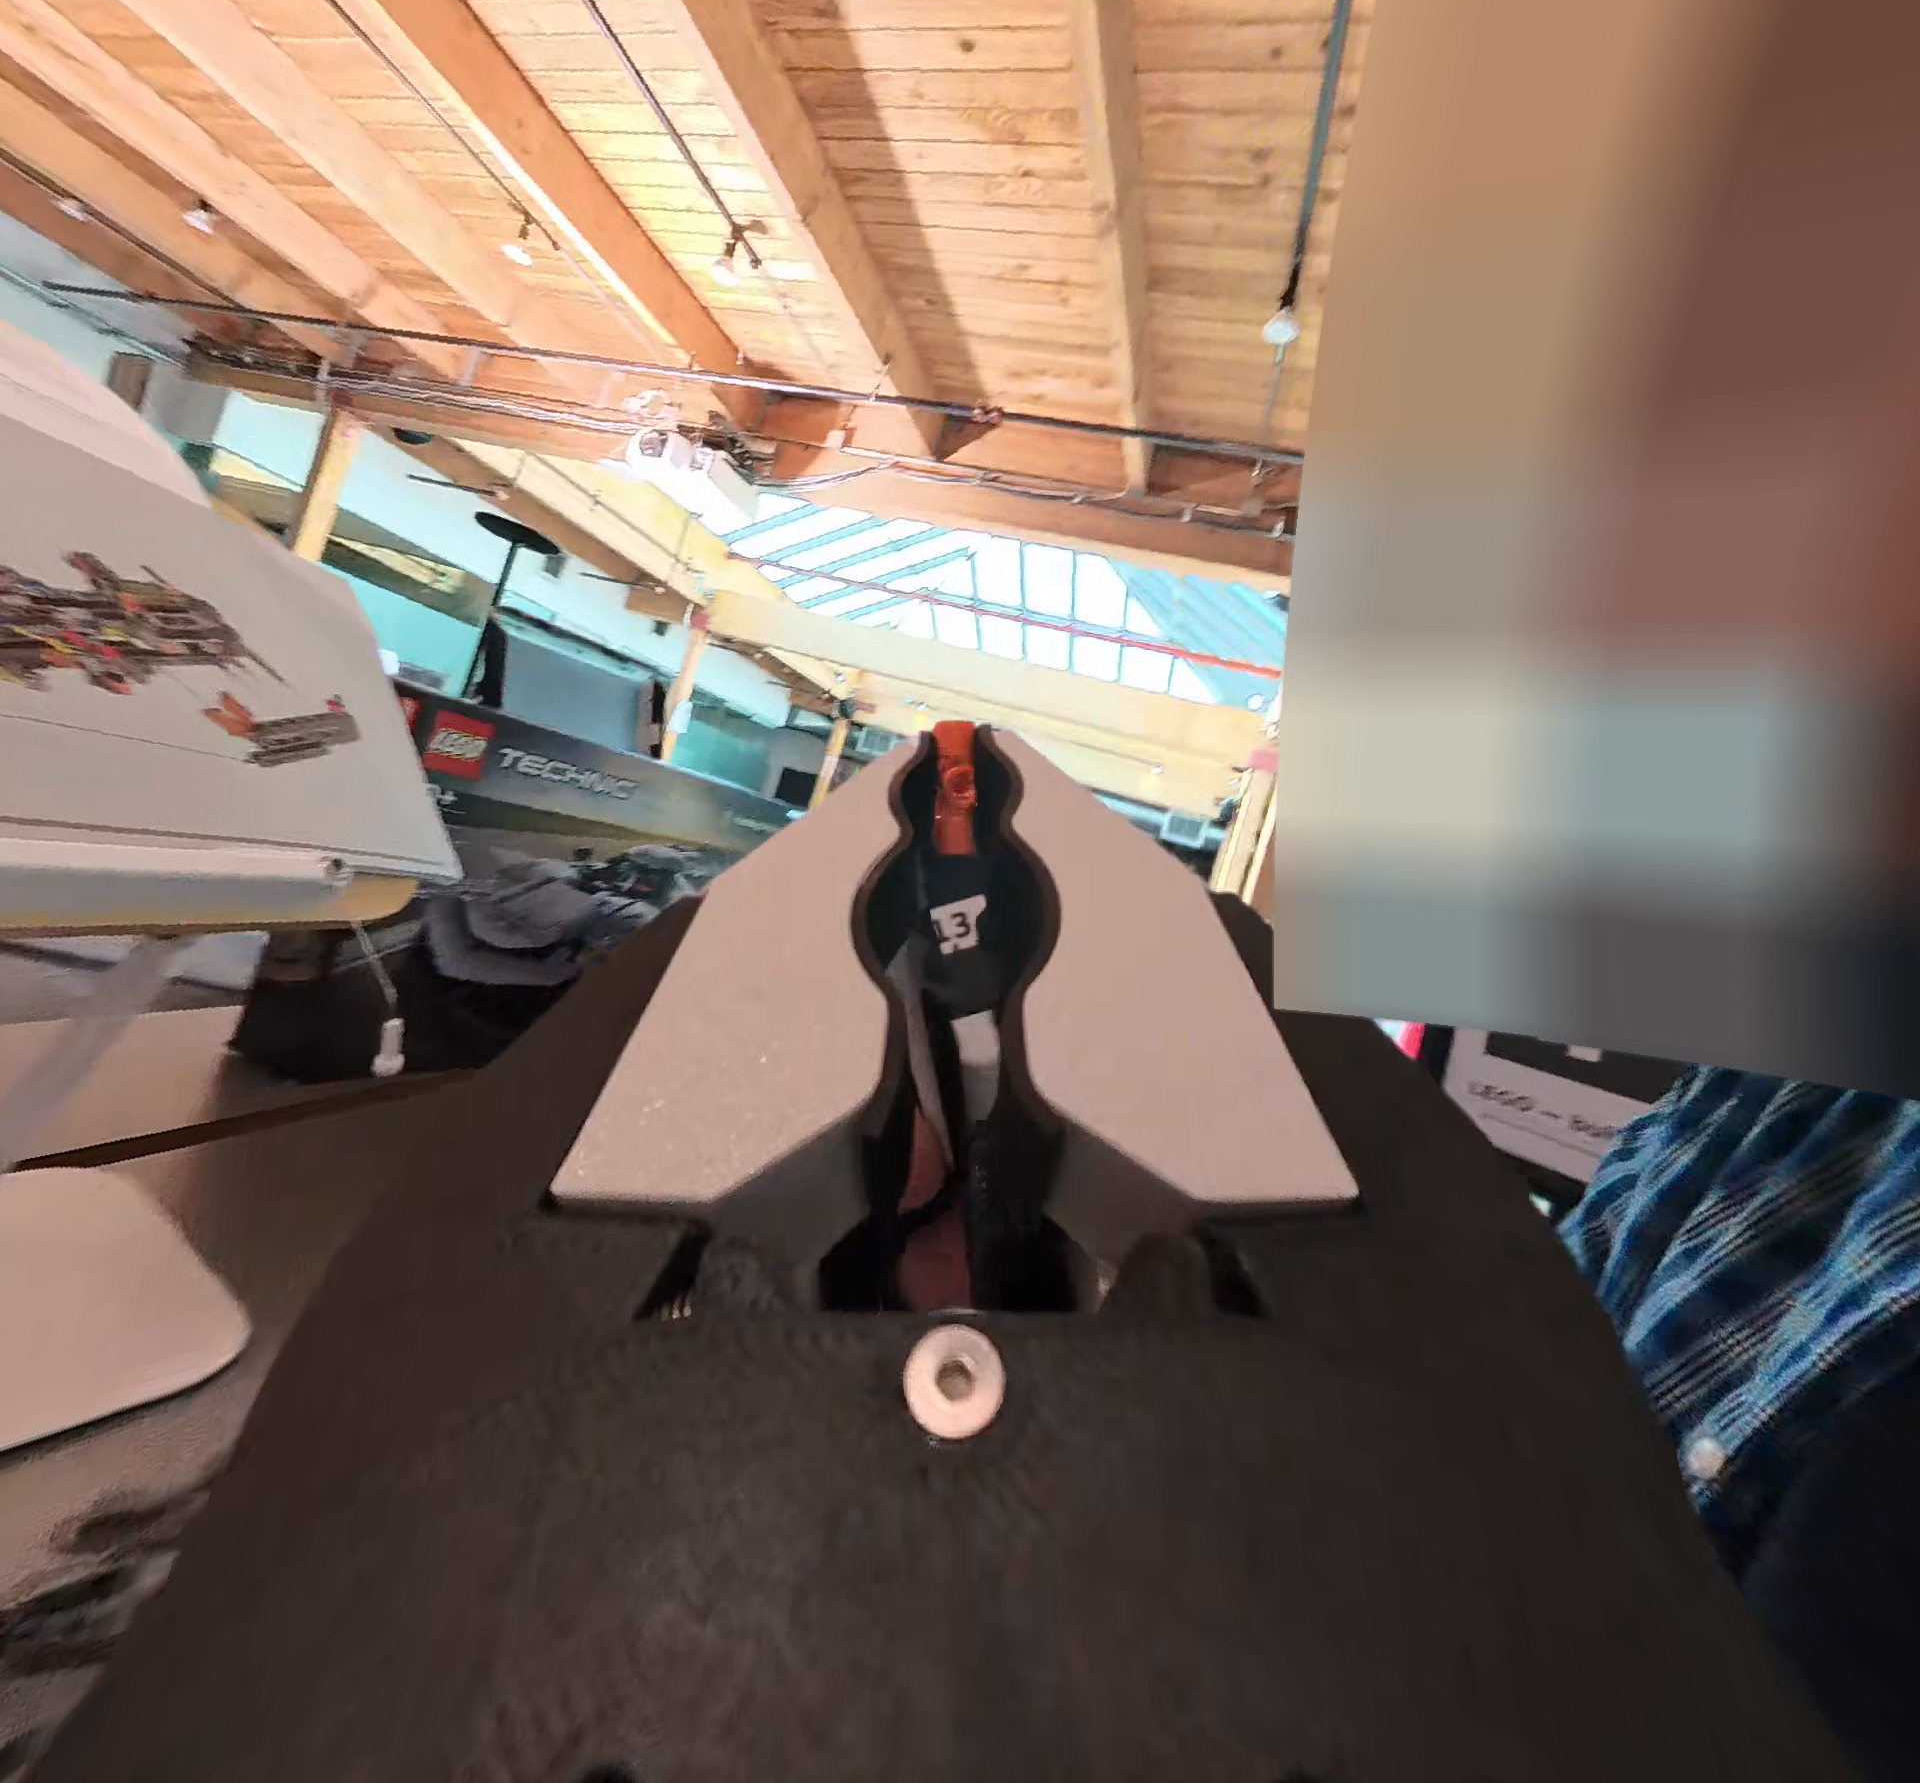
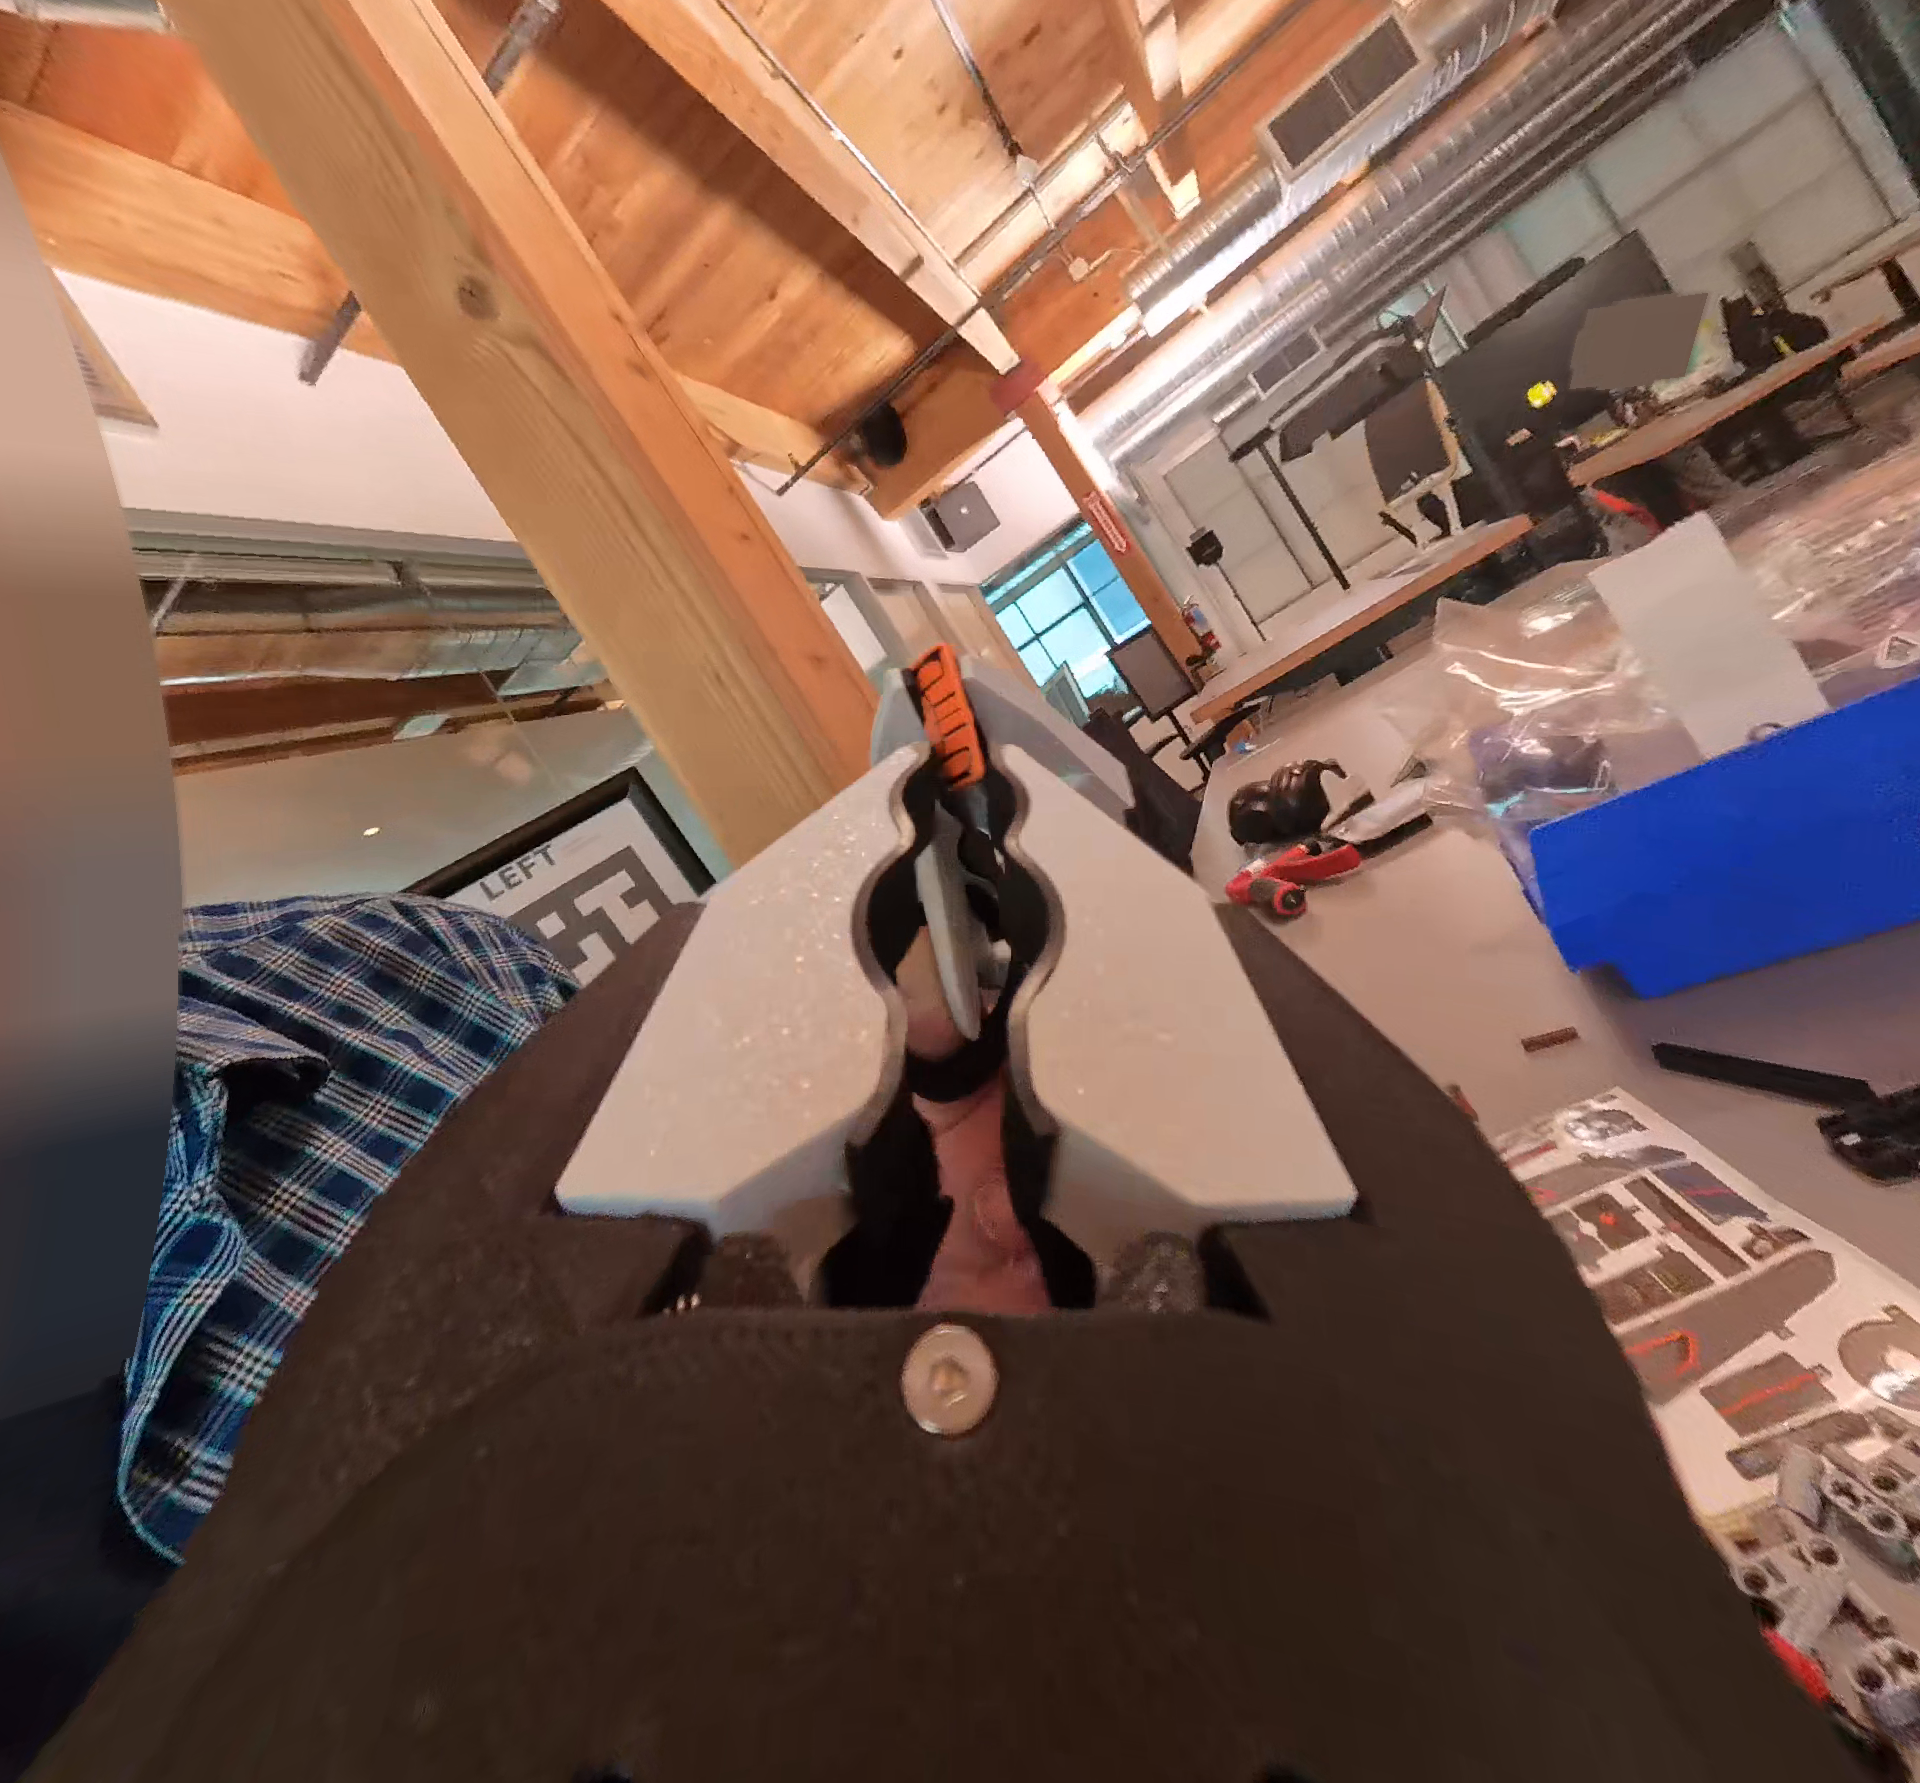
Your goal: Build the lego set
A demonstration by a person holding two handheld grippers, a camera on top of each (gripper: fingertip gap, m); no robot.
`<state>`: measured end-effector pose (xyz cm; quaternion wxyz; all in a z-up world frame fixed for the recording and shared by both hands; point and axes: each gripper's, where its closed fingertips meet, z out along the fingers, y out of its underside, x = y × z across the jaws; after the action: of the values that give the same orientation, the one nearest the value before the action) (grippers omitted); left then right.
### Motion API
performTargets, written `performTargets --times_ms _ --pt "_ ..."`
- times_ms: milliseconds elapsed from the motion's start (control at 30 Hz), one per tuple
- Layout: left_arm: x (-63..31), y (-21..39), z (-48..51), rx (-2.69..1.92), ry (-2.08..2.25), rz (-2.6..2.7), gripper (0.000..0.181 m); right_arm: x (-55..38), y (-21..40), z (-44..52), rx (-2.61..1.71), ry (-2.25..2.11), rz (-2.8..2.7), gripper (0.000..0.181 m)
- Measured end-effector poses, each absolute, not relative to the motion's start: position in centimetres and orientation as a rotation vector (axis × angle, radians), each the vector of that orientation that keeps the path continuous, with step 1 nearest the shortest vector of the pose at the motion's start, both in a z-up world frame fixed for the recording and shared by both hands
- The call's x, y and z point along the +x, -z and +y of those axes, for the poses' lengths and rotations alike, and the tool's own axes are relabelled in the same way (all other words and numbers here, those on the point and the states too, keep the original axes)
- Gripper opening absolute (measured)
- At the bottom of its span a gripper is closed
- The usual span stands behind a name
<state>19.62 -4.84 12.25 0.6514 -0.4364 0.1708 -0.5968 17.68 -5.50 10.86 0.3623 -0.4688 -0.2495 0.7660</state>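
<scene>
My left gripper (image 1: 954,746) points up at the ceiling and is shut on a small orange lego piece (image 1: 952,783). Below it, in the gap between the fingers, sits a black part with a white sticker (image 1: 954,928) and a grey panel (image 1: 979,1042). My right gripper (image 2: 961,769) is also raised and shut on a lego piece with an orange ribbed end (image 2: 948,715) and a grey panel (image 2: 951,933) running down between the fingers. A grey finger of the other gripper (image 2: 1070,746) shows just behind it. Whether both hold one assembly I cannot tell.
An open instruction booklet (image 1: 208,694) and the lego box (image 1: 540,777) stand at the left. In the right wrist view the table holds a blue bin (image 2: 1745,881), plastic bags (image 2: 1558,673), a red and black part (image 2: 1288,876), a printed sheet (image 2: 1683,1255) and a grey lego assembly (image 2: 1849,1525). A person's plaid sleeve (image 2: 312,1110) is close by. Only a small space, under 4 cm, lies between the two pairs of fingers.
</scene>
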Motion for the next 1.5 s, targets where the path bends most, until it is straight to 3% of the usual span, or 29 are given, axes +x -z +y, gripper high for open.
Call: performTargets --times_ms 167,533,767,1133,1267,1500 --pt "19.6 -12.2 -5.1 -0.956 1.414 0.397 0.007 18.0 -10.5 -6.0 -1.216 -1.851 -0.766 0.004" --pt "21.3 -9.6 -6.5 -1.237 1.290 0.786 0.019 20.0 -7.6 -6.8 -1.346 -1.056 -1.475 0.004" --pt "22.1 -8.3 -7.1 -1.359 1.261 0.883 0.011 20.3 -6.5 -7.3 -1.327 -0.835 -1.664 0.004" --pt "22.0 -7.5 -7.0 -1.395 1.128 0.922 0.007 20.6 -6.3 -6.8 -1.309 -0.707 -1.709 0.005" --pt "21.8 -8.0 -6.5 -1.353 1.044 0.852 0.007 21.1 -7.1 -5.7 -1.303 -0.575 -1.557 0.017" --pt "22.2 -8.7 -6.9 -1.275 0.881 0.853 0.007 21.9 -8.0 -6.5 -1.194 -0.392 -1.333 0.005"
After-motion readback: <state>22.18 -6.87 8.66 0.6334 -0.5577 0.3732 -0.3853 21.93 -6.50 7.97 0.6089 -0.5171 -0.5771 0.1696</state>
